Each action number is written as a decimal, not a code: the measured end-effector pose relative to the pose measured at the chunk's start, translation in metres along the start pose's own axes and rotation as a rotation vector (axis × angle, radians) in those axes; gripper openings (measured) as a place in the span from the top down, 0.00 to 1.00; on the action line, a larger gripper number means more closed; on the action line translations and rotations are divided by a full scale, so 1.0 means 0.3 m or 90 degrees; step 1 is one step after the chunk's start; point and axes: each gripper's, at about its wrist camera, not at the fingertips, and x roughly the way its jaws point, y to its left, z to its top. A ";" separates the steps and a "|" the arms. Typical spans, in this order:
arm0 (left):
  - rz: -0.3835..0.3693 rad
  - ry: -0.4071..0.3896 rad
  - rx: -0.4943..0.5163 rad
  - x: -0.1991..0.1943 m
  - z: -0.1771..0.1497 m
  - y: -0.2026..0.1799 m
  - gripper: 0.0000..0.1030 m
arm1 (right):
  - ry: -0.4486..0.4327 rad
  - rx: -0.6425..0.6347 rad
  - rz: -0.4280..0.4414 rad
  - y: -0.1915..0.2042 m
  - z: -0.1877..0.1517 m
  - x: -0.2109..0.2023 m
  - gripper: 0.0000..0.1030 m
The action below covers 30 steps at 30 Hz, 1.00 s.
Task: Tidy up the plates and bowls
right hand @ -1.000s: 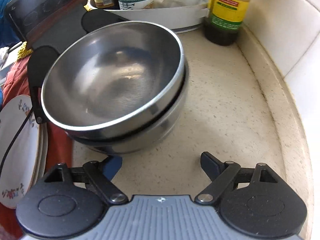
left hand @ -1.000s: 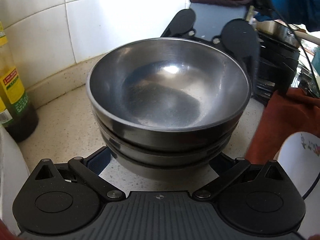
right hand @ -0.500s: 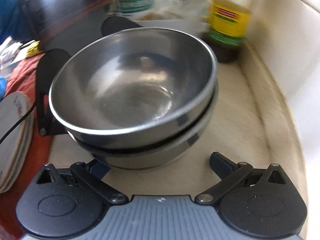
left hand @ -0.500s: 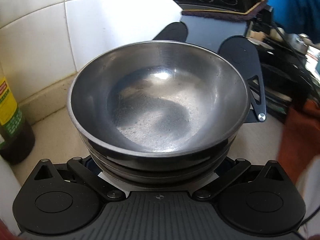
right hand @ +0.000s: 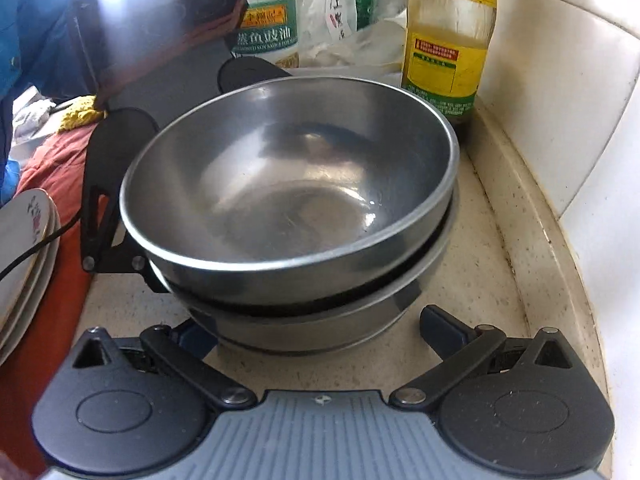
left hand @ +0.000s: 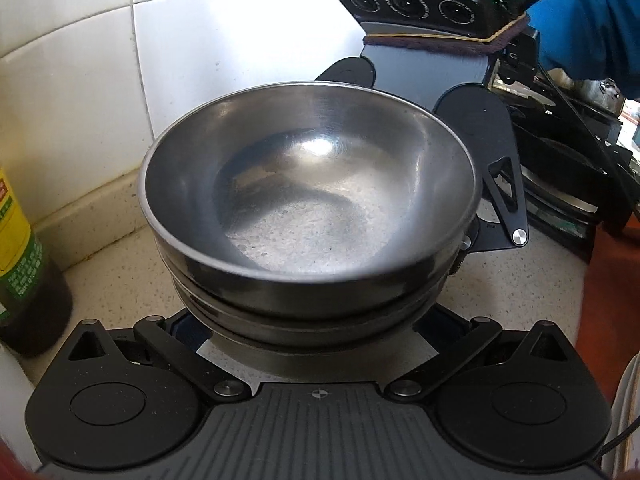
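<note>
A stack of nested steel bowls [left hand: 308,216] stands on the speckled counter by the tiled wall; it also shows in the right wrist view [right hand: 288,208]. My left gripper [left hand: 316,336] is open, its fingers spread to either side of the stack's base, their tips hidden under the bowls. My right gripper [right hand: 320,328] is open on the opposite side, one fingertip [right hand: 440,326] in view beside the base, the other tucked under the rim. Each gripper sees the other behind the stack. Floral plates [right hand: 24,256] are stacked at the left.
A yellow-labelled oil bottle [right hand: 448,44] stands right behind the bowls by the wall, also in the left wrist view [left hand: 24,264]. A white tray with sauce bottles [right hand: 268,36] is further back. A red cloth [right hand: 48,280] lies under the plates. The tiled wall [left hand: 200,60] is close.
Both grippers have moved in toward the bowl stack from opposite sides, so the bowls fill more of each view and the finger tips now sit at the base.
</note>
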 end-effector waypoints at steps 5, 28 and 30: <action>0.004 0.010 -0.008 -0.003 0.022 0.009 0.00 | 0.028 0.003 -0.037 -0.028 0.029 0.004 0.01; 0.021 0.030 0.025 -0.085 0.027 0.004 0.00 | 0.029 0.000 -0.031 0.097 0.121 0.083 0.10; 0.027 0.028 0.020 -0.085 0.029 0.004 0.00 | 0.027 -0.011 -0.048 0.139 0.129 0.074 0.16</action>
